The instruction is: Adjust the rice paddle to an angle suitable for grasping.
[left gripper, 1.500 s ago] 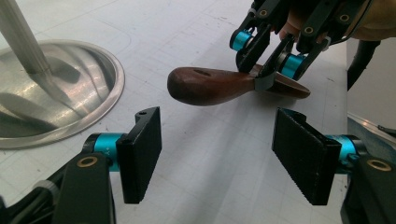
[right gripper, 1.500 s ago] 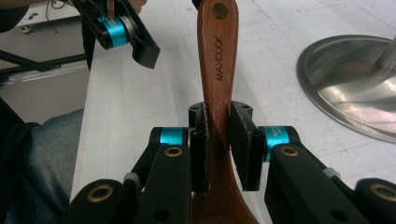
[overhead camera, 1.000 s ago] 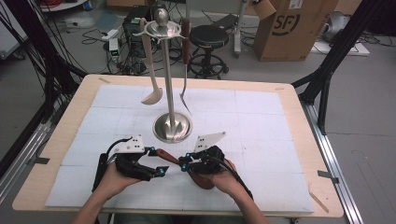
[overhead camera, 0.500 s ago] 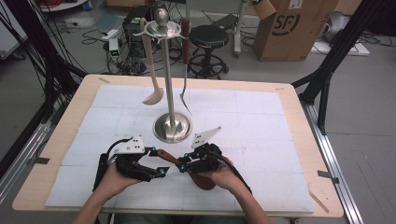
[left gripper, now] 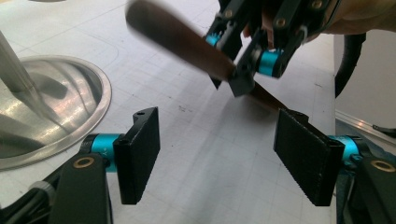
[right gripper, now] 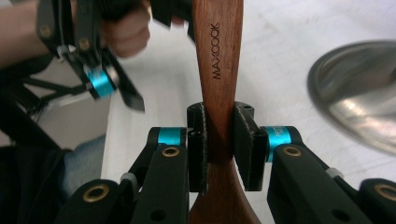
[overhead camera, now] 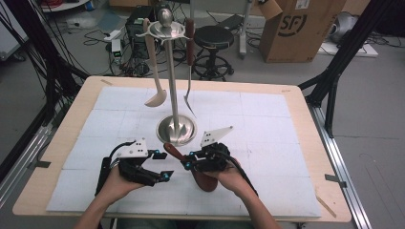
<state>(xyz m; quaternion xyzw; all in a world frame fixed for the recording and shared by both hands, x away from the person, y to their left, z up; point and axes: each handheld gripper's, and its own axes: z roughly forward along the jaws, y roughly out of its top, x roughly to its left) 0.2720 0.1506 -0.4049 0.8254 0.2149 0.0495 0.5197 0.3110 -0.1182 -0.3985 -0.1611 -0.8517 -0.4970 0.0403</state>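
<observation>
White padding covers the bench [overhead camera: 267, 143], with the steel utensil stand [overhead camera: 175, 129] near its middle. Right claw [overhead camera: 187, 164] is clamped on the brown wooden spoon [overhead camera: 204, 180], its handle now swung closer to the stand's base than before. Left claw [overhead camera: 161, 165] stands apart, empty, just beside the handle.

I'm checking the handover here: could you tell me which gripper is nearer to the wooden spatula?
Right. The right gripper is shut on the wooden spatula; the left gripper is open beside its handle, not touching.
</observation>
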